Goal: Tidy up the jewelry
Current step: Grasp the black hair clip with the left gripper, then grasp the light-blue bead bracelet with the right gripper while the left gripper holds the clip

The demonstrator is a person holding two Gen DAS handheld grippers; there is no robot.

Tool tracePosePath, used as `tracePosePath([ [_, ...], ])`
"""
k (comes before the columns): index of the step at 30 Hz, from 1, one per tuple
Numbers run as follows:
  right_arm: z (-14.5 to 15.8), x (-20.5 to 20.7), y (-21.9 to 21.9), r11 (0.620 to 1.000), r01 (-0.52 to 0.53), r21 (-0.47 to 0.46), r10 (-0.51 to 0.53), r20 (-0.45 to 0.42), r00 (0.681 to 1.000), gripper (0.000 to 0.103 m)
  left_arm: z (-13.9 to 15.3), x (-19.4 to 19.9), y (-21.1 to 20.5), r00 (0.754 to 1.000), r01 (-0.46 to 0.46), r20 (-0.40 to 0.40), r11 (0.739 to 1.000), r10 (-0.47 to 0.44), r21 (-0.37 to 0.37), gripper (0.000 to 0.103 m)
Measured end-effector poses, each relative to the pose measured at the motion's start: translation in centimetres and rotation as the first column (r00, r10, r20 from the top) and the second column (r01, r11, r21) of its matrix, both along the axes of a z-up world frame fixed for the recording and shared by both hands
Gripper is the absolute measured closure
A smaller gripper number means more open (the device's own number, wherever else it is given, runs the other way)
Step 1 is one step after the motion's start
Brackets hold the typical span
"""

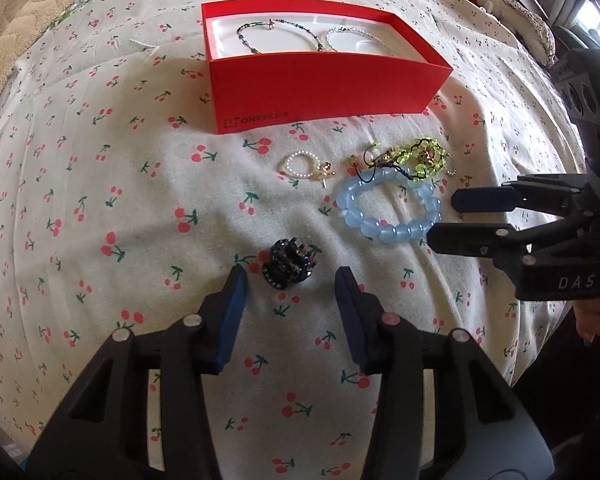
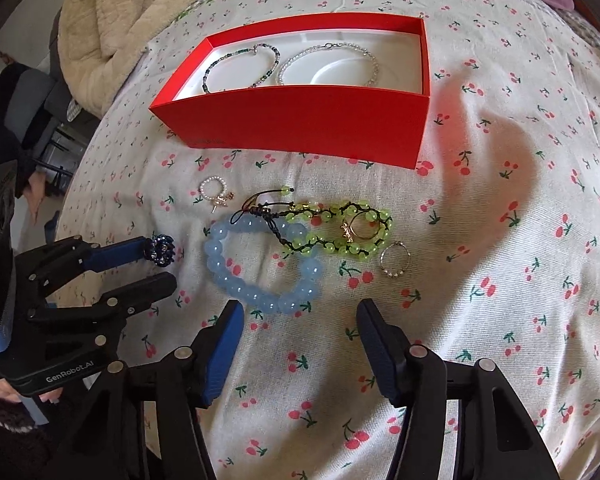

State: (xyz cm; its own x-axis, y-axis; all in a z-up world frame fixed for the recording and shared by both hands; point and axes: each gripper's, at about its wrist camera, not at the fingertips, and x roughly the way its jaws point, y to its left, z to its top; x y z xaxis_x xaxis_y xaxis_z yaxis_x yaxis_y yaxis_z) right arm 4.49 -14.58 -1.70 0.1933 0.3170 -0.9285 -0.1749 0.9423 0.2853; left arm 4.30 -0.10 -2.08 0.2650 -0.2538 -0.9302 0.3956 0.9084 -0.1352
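Nearest me, left gripper half open over dark hair claw, pads not touching it. Right gripper half open, empty, just before blue bead bracelet. Beyond, green bead bracelet, pearl ring. Far, red box holds two thin bracelets.

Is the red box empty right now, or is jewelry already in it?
Not empty. The open red box holds a dark beaded bracelet and a clear beaded bracelet on its white liner.
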Motion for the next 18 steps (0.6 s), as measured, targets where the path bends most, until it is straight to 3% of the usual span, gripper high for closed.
tracePosePath([
  [7,-0.8,1.0,-0.3,0.997,0.054,0.063,-0.054,0.001,0.999,0.07,-0.4,1.1,-0.5,1.0,-0.008,0.003,1.0,0.008,-0.016,0.068],
  [12,-0.9,1.1,0.1,0.997,0.051,0.052,-0.053,0.033,0.998,0.077,-0.4,0.8,-0.4,1.0,-0.004,0.021,1.0,0.004,0.001,0.074],
  [13,-0.9,1.1,0.4,0.998,0.045,0.05,-0.047,0.037,0.998,0.087,-0.4,0.7,-0.3,1.0,-0.008,0.022,1.0,0.008,0.001,0.074],
  [14,-0.8,1.1,0.6,0.997,0.035,0.066,-0.038,0.033,0.999,0.091,-0.4,0.6,-0.2,1.0,-0.014,0.023,1.0,0.014,-0.001,0.074],
  [18,-0.7,0.9,1.1,0.997,0.016,0.078,-0.016,0.002,1.0,0.089,0.0,0.5,0.5,0.999,-0.043,0.016,0.999,0.043,-0.019,0.074],
])
